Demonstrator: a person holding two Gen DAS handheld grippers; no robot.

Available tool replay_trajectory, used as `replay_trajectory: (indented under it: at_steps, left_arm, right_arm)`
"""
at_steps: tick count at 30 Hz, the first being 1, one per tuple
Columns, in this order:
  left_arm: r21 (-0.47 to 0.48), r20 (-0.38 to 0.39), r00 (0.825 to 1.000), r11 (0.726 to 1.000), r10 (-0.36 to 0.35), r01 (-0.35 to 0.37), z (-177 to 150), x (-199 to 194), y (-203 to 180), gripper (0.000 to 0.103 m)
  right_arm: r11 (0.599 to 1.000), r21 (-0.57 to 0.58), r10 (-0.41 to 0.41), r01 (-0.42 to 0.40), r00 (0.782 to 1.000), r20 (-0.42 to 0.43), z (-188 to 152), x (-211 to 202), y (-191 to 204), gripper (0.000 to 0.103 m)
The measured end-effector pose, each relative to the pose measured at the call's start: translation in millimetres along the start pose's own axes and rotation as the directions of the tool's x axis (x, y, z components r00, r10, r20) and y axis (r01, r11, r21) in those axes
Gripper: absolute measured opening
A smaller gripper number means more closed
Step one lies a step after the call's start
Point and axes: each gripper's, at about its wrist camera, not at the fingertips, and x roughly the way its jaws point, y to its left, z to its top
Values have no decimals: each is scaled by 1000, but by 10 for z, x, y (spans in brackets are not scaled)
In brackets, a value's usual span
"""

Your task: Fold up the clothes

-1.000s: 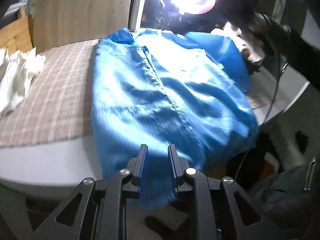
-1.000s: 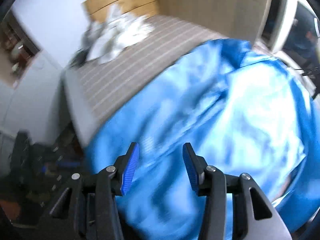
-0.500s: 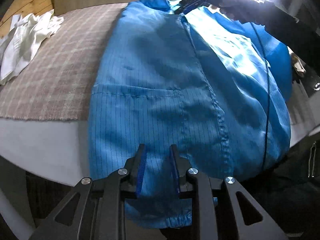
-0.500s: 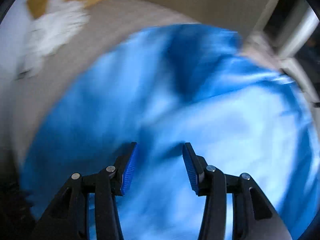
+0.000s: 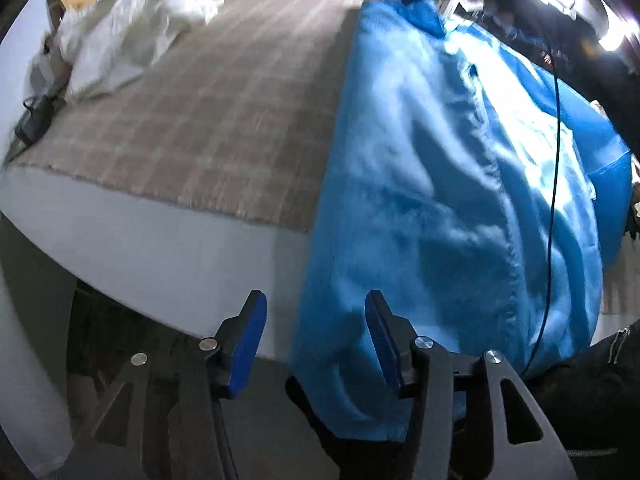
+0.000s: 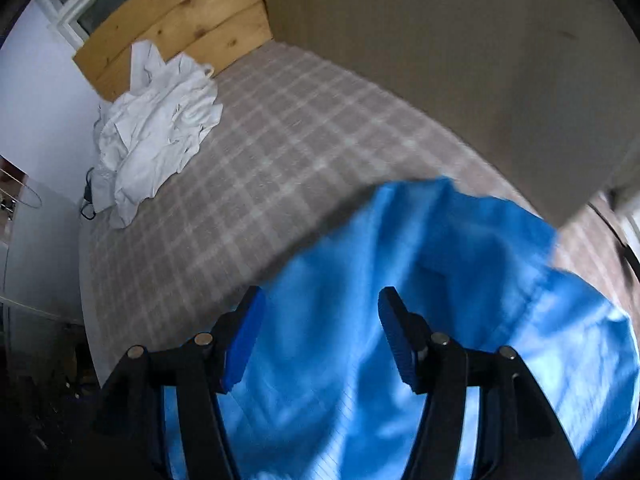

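**Both claws open over the blue shirt**

Since half a second ago the left claw [image 5: 316, 340] has let go: its blue pads, then pinched close on the hem, now stand wide apart with nothing between them. It has also slid sideways, so its left pad hangs off the bed's near edge over the white mattress side [image 5: 160, 256], while the right pad lies over the shirt [image 5: 440, 200].

Nearest that claw, the shirt's hem droops over the bed's near edge. Beyond, the shirt lies flat and lengthwise on the plaid cover [image 5: 224, 120], collar toward the far edge, front placket running up its middle. A thin dark cable [image 5: 554, 160] crosses its right side.

From the right wrist, the right claw [image 6: 320, 332] is also spread wide and empty, hovering above the shirt [image 6: 440, 300]; whether it touches the cloth is unclear through the blur.

Farther off, at the bed's far left corner, a crumpled white garment [image 6: 156, 136] lies well apart from the shirt, against the wooden headboard [image 6: 180, 12].
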Motion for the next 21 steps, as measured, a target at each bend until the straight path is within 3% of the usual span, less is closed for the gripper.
replay_trajectory:
  at_steps: [4,7,11,14,16,19,21]
  left_arm:
    - [20,-22,999,999,-36,37,60,76,5,53]
    - [56,-32,999,998,-37,39,134,106,-38,54]
    - [124,-46,998,991,-38,43,188,132,-152,54]
    - [160,-49,998,986,-42,49,204,142,-221,52]
    - [176,-47,998,983,-39,47,218,148,-257,52]
    - [194,-40,998,980,-41,48,240,149,-307,42]
    - [196,-37,999,980,-31,38,259,149,-326,41]
  right_arm:
    - [1000,16,-19,20,995,-93,106,195,148,58]
    - [989,86,-104,118,981,-161,161,327,83,58]
    - [969,211,-84,127,976,-203,240,429,-52,58]
    - [968,186,-128,171,967,-221,318,493,38,58]
    - [964,144,-180,222,949,-257,328,586,93,61]
    - [956,99,-234,276,922,-308,287,739,115,61]
    - [958,113,-217,263,926,-308,230,781,71,61]
